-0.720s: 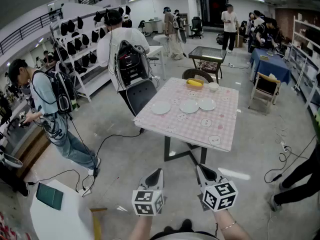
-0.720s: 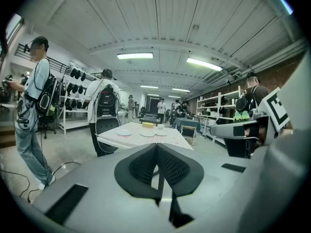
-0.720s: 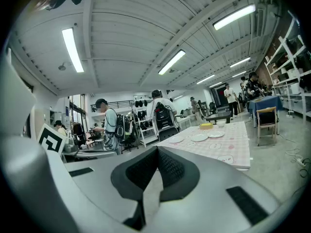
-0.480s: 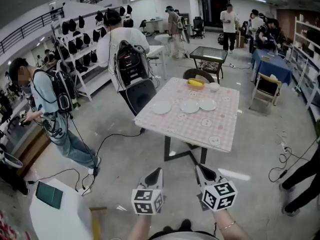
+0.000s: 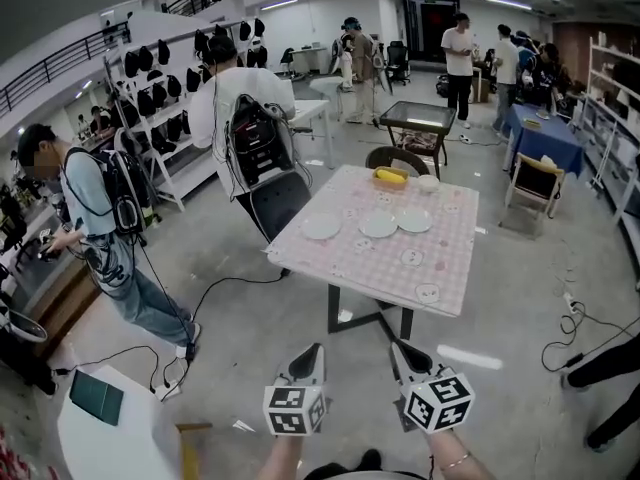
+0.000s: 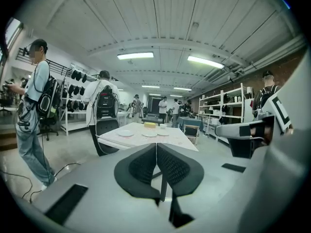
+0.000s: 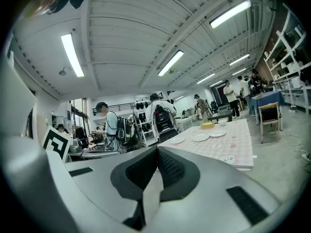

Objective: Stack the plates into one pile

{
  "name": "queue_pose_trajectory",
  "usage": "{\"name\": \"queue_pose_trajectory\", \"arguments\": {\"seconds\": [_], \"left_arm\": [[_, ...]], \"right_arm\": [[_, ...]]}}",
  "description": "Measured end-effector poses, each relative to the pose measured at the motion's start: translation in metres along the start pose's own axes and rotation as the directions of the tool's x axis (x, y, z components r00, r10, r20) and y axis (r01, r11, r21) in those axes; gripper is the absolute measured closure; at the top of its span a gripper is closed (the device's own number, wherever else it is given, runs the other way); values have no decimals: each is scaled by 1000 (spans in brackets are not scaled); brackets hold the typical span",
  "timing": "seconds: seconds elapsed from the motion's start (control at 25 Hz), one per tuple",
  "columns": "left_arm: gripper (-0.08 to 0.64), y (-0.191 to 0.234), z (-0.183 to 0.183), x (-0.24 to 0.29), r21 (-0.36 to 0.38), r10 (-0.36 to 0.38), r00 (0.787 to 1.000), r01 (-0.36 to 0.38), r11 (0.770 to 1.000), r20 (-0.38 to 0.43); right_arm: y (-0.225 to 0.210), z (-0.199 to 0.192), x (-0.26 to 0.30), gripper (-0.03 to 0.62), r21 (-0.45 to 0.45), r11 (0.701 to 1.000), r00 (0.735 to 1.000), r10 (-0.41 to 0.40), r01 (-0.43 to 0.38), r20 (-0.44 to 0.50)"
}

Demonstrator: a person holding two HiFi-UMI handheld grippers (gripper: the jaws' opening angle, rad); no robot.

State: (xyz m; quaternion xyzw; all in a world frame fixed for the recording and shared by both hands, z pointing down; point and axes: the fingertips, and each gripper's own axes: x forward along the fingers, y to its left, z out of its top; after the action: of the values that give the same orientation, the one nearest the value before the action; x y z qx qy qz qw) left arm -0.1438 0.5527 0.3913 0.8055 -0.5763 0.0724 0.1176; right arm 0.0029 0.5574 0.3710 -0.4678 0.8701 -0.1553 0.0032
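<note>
Down front, low and side by side, left gripper [image 5: 318, 349] and right gripper [image 5: 396, 347], each with jaws pressed together on nothing, well short of the table [image 5: 400, 268]. Further out, across the far half of its pink checked cloth, three white plates lying flat in a row, unstacked: left plate [image 5: 321, 227] close to the left edge, middle plate [image 5: 378, 226] and right plate [image 5: 414, 220] just beside each other nearer the centre. Beyond those, by the far edge, a yellow object [image 5: 390, 175] and a small white bowl [image 5: 428, 182], then a dark chair [image 5: 395, 156] behind that edge and a person with a backpack [image 5: 250, 118] off the far left corner.
</note>
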Motion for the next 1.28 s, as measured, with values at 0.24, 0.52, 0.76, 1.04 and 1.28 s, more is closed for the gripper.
{"name": "queue_pose_trajectory", "arguments": {"seconds": [0.24, 0.52, 0.76, 1.04, 1.28], "left_arm": [[529, -4, -5, 10, -10, 4, 1000, -4, 1000, -14], [446, 6, -13, 21, -30, 18, 999, -19, 999, -28], [443, 18, -8, 46, -34, 24, 999, -25, 999, -41], [442, 50, 2, 122, -34, 0, 999, -2, 999, -53], [442, 102, 30, 228, -8, -44, 998, 44, 999, -42]], "right_arm": [[-19, 7, -1, 586, 17, 999, 999, -32, 31, 27], [-29, 3, 11, 523, 58, 998, 999, -32, 30, 21], [-45, 12, 32, 491, 86, 996, 999, -33, 32, 17], [-84, 20, 94, 485, 109, 991, 997, -77, 75, 8], [-133, 35, 196, 485, 126, 984, 992, -128, 125, 13]]}}
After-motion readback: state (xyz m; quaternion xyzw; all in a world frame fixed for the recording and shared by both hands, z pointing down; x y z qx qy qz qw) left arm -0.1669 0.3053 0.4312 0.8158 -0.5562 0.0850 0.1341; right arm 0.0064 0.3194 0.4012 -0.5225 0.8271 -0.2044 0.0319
